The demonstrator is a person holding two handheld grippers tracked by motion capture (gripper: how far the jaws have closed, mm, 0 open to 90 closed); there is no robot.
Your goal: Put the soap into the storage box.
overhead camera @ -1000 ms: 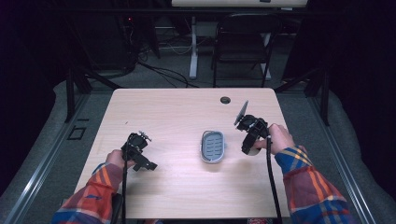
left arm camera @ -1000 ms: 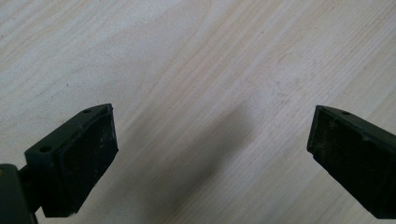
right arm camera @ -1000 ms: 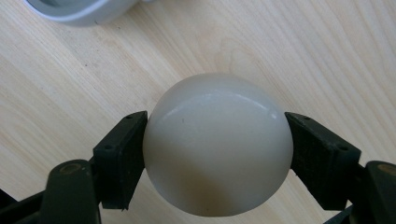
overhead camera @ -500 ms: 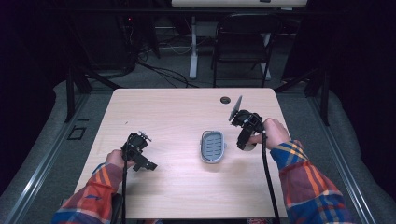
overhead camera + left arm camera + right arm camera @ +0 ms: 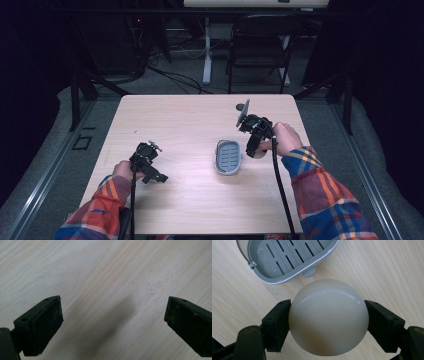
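Note:
A grey slotted soap dish (image 5: 228, 157) with a wire handle lies on the wooden table (image 5: 190, 120), right of centre. My right gripper (image 5: 253, 149) hangs just right of the dish, shut on a smooth cream-coloured round soap (image 5: 328, 317). In the right gripper view the dish (image 5: 287, 257) is just beyond the soap, and both pads (image 5: 277, 323) press its sides. My left gripper (image 5: 155, 174) rests at the table's near left. Its jaws (image 5: 112, 312) stand wide open over bare wood, with nothing between them.
A small dark round object (image 5: 239, 106) lies near the table's far edge, partly behind the right gripper's grey plate. A black folding chair (image 5: 257, 47) and cables stand on the floor beyond the table.
My right gripper has moved left toward the soap dish, still holding the soap. The left gripper has stayed put.

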